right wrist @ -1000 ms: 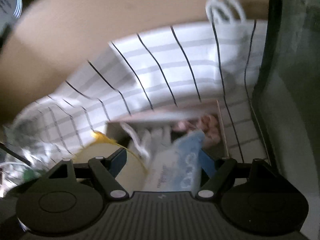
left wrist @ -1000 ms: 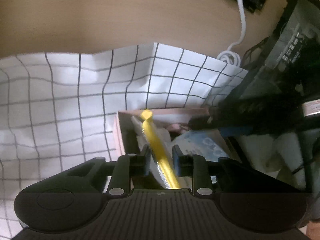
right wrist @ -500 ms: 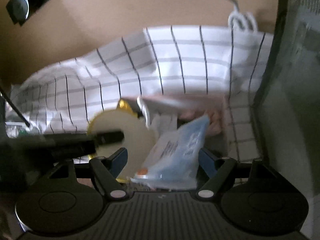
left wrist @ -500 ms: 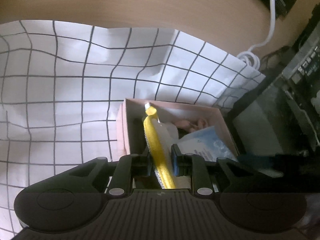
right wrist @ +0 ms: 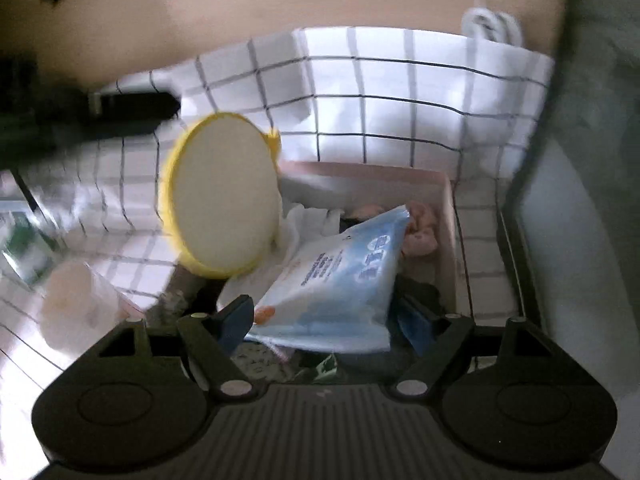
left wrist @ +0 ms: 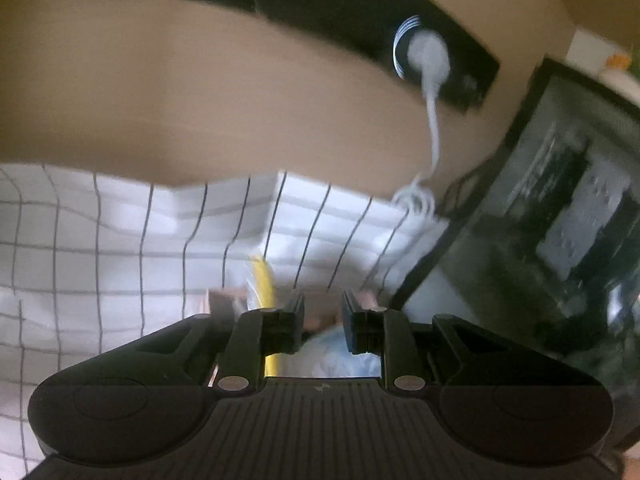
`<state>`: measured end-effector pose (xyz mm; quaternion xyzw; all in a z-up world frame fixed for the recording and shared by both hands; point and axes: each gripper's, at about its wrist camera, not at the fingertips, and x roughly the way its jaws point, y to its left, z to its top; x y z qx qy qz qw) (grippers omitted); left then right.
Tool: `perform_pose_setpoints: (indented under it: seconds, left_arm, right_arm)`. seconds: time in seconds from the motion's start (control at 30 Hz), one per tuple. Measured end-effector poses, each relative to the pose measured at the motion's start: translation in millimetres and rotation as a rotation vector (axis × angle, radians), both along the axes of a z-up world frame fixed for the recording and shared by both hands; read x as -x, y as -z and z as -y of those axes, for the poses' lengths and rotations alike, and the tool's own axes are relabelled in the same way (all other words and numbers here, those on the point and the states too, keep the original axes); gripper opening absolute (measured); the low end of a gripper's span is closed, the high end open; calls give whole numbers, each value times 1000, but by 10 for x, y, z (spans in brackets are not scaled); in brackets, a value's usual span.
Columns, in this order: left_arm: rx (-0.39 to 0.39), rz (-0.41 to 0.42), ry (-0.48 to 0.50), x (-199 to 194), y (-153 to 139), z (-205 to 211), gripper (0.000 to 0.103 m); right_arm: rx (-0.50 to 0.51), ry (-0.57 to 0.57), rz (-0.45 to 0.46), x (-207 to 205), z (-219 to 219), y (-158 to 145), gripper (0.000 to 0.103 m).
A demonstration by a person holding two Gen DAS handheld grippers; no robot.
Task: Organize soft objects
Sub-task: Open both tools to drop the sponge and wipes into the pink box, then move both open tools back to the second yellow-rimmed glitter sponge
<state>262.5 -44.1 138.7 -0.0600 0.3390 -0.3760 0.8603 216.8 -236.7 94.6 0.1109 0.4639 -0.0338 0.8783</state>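
A round yellow-rimmed puff [right wrist: 222, 196] stands on edge at the left rim of the pink box [right wrist: 448, 216], leaning over the white cloth inside. In the left wrist view its yellow edge [left wrist: 265, 280] lies just left of my left gripper [left wrist: 322, 312], whose fingers are slightly parted with nothing between them. My right gripper [right wrist: 328, 320] is open, its fingers either side of a blue wipes pack [right wrist: 340, 280] lying in the box. Pink soft items [right wrist: 420, 228] sit at the box's far right.
The box rests on a white checked cloth [right wrist: 400, 100]. A dark glass-fronted cabinet [left wrist: 560, 220] stands at the right. A white cable [left wrist: 432, 120] runs to a black socket strip on the tan wall. A pale roll [right wrist: 76, 304] lies left of the box.
My left gripper has let go of the yellow puff and pulled up and back; the puff now stands free at the box's left rim. The right gripper stays open over the wipes pack.
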Motion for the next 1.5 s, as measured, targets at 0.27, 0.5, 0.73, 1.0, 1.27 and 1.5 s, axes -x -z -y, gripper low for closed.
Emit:
perform_pose_setpoints:
  seconds: [0.27,0.5,0.73,1.0,1.27,1.5]
  left_arm:
    - [-119,-94,-5,35,361,218,21]
    - [59,-15,-69,21,-114,-513,21]
    - [55,-22,-286,48,-61,-1507,21]
    - [21,-159,-434,243,530,-2348,21]
    - [29,-256,-496,501,880,-2817,21]
    - [43,-284,-417,436,980,-2609,21]
  right_arm:
    - [21,109,58,596,63,-249,80]
    - [30,129,81,571,-9,-345,80]
    - [-154,4,33,-381,-326,-458,80]
    - [-9,-270,-202,-1547,-1465,-101,80]
    - [113,-404,-288,-2027,-1719,433,80]
    - [-3,-402,-289,-2142,-1591,639,82]
